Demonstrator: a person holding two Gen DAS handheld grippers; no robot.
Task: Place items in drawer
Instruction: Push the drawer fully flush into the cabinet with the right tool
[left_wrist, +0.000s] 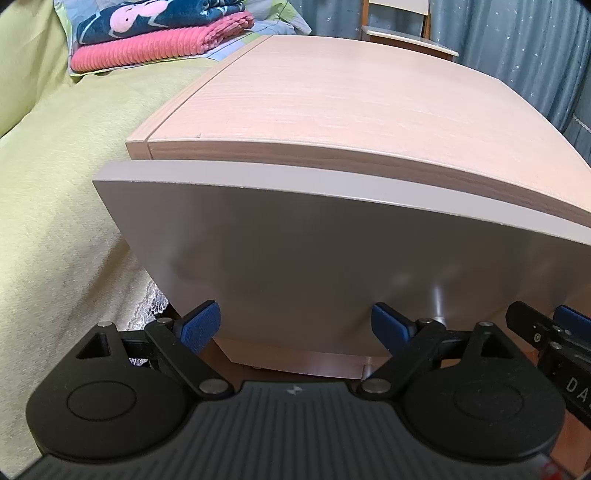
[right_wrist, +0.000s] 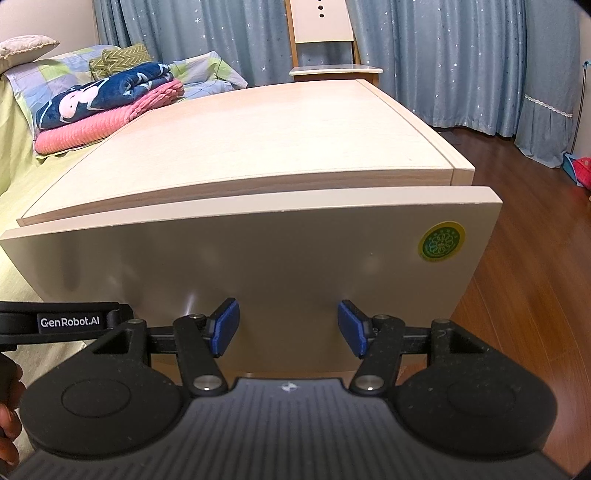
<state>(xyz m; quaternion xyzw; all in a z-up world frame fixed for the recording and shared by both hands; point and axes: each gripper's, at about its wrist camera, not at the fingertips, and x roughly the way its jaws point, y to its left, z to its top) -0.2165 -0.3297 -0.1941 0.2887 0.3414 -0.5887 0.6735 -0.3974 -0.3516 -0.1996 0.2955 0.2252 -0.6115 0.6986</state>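
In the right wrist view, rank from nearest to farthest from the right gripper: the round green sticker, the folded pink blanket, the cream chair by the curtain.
1. Round green sticker, on the drawer front, upper right of the right gripper.
2. Folded pink blanket, on the bed, far left.
3. Cream chair, behind the cabinet, against the blue curtain.

Soft indoor light, faint glare on drawer front, fisheye-bent edges.
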